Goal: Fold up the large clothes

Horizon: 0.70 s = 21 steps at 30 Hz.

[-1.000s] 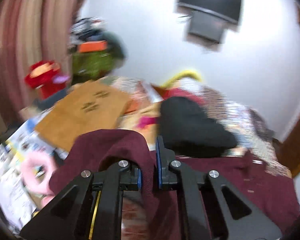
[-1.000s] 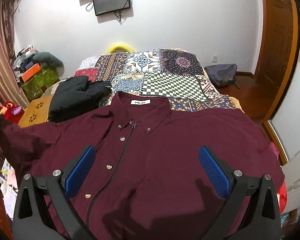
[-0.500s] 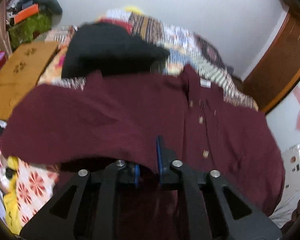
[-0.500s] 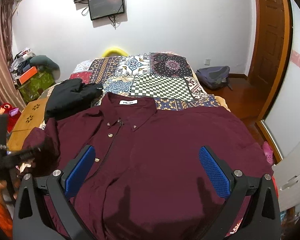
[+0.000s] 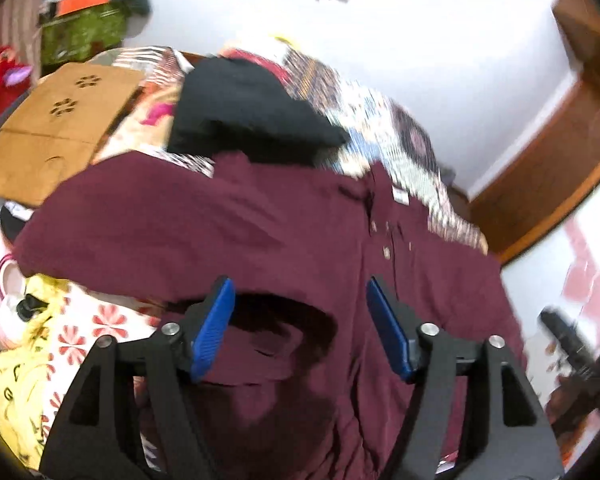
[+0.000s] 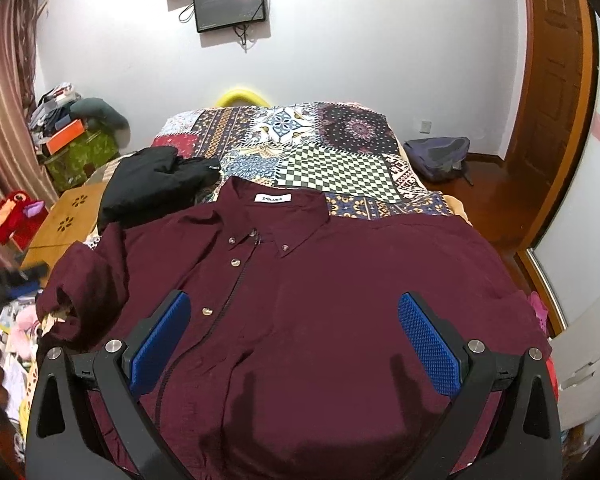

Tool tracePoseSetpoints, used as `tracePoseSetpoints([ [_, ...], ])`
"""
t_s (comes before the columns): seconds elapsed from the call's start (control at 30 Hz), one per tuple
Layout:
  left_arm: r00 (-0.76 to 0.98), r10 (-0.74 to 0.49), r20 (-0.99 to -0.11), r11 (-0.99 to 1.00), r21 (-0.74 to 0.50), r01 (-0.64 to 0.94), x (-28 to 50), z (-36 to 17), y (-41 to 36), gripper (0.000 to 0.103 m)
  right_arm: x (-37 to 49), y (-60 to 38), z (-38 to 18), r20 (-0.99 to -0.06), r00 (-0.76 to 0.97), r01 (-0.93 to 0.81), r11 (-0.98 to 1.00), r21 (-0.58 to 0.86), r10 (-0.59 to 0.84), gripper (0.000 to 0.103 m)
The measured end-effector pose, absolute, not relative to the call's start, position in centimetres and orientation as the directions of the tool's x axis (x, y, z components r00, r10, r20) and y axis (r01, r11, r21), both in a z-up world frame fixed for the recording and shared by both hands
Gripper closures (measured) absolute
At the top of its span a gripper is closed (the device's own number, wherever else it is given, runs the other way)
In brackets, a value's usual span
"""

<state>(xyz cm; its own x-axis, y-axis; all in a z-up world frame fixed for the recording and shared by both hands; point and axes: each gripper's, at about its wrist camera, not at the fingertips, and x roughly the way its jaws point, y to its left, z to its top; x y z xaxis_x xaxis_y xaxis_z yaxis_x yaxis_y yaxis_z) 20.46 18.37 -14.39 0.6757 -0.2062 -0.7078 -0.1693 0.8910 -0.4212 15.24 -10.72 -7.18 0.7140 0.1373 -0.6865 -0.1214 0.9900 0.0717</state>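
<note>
**Barely started: one sleeve brought in, shirt body still flat**

So far only the first fold step seems done. The maroon shirt (image 6: 320, 300) is laid face up and buttoned on the bed (image 6: 332, 168), collar toward the wall. Its sleeve on the left side (image 6: 80, 296) is bunched up and turned inward at the bed edge; the opposite sleeve side is still spread out to the bed's right edge. No body fold is seen yet, so the other sleeve, side folds and the bottom-to-collar fold are judged left to do.

The left claw (image 5: 300, 328) is held wide, nothing between its pads, above the shirt's sleeve area. The right claw (image 6: 294, 340) is also spread wide and empty, above the lower front of the shirt.

Against half a second ago: the left claw was pinched on maroon fabric then; now it has been opened and the sleeve released. The right claw is unchanged. A black garment (image 6: 156, 188) lies beside the collar, untouched.
</note>
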Motion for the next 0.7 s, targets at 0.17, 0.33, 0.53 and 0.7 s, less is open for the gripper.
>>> tracePoseSetpoints([
  [0.17, 0.727, -0.149, -0.671, 0.812, -0.503, -0.297, 18.3, -14.5, 25.5, 0.029, 15.4, -9.9, -7.6, -0.696, 0.706, -0.136, 0.99, 0.047, 0.13, 0.0],
  [0.33, 0.691, -0.088, -0.717, 0.695, -0.541, -0.473, 16.2, -18.1, 31.9, 0.029, 15.9, -9.0, -8.1, -0.709, 0.697, -0.141, 0.99, 0.018, 0.112, 0.0],
  [0.53, 0.674, -0.164, -0.721, 0.542, -0.637, -0.549, 15.7, -23.9, 36.3, 0.029, 16.5, -7.5, -8.8, -0.729, 0.677, -0.173, 0.985, -0.02, 0.104, 0.0],
  [0.7, 0.706, -0.283, -0.65, 0.406, -0.748, -0.526, 17.4, -28.1, 38.3, 0.029, 17.1, -6.4, -9.3, -0.746, 0.656, -0.209, 0.977, -0.034, 0.115, 0.0],
])
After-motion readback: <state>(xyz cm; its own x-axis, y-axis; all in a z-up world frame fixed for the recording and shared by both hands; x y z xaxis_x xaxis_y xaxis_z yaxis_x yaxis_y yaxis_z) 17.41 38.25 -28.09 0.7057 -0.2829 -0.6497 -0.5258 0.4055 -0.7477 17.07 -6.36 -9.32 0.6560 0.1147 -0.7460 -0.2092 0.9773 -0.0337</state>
